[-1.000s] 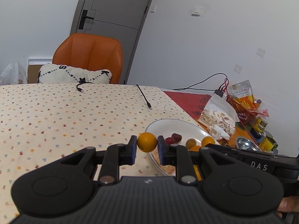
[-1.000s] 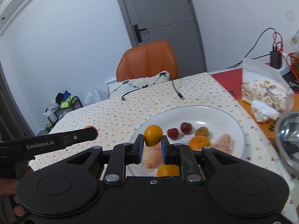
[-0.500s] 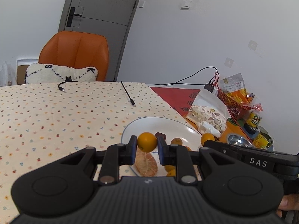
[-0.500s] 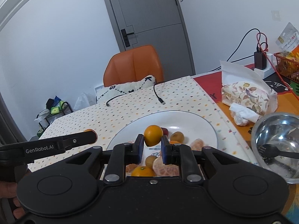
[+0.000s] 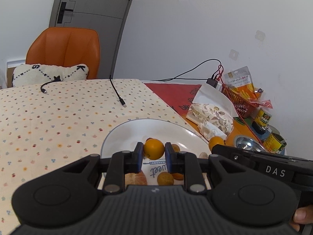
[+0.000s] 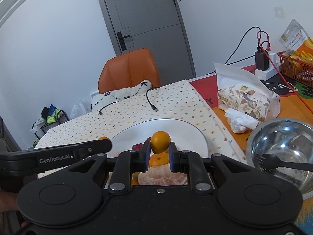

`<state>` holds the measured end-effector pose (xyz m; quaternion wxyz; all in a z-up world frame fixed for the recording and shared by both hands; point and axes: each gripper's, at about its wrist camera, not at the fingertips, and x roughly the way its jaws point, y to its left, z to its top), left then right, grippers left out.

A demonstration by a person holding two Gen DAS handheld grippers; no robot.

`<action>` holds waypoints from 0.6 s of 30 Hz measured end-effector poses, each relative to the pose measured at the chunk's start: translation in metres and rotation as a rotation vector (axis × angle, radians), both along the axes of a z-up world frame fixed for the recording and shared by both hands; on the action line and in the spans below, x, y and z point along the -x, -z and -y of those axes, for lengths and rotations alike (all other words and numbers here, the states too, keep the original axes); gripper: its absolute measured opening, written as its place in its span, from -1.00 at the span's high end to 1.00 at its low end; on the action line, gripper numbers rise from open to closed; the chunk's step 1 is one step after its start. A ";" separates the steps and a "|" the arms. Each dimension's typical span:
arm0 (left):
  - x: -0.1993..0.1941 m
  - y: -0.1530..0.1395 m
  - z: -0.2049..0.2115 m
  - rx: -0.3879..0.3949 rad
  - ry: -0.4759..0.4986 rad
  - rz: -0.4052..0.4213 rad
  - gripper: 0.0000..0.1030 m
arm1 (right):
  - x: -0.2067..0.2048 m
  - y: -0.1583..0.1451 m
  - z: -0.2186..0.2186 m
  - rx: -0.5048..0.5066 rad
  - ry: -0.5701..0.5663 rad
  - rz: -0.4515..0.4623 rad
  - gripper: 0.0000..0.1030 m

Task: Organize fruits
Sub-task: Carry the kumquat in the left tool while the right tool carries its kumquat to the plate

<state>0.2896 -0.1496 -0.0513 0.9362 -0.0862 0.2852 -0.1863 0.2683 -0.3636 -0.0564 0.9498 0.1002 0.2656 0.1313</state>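
Note:
My left gripper (image 5: pixel 153 153) is shut on a small orange (image 5: pixel 154 148) and holds it over the near part of the white plate (image 5: pixel 125 131). My right gripper (image 6: pixel 160 152) is shut on another small orange (image 6: pixel 160 139) over the same plate (image 6: pixel 182 129). On the plate beneath lie a peeled mandarin (image 6: pixel 162 176), a whole mandarin (image 6: pixel 159 159), a red fruit (image 6: pixel 137 146) and small brownish fruits (image 5: pixel 165 178). The right gripper also shows in the left wrist view (image 5: pixel 254 160), and the left gripper in the right wrist view (image 6: pixel 78 152).
A steel bowl (image 6: pixel 281 150) with a black spoon sits right of the plate. A tissue pack (image 6: pixel 246 99), red basket (image 6: pixel 297 66), cans (image 5: pixel 273 139) and charger cables (image 5: pixel 117 94) lie behind. An orange chair (image 5: pixel 64 51) with a cushion stands at the far edge.
Both grippers, each still holding its orange, have moved forward over the plate; the plate fruits now lie under and behind the fingertips.

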 end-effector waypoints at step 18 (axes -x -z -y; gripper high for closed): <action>-0.026 0.023 0.002 -0.005 0.007 -0.074 0.58 | -0.023 0.009 -0.014 0.000 -0.020 -0.025 0.65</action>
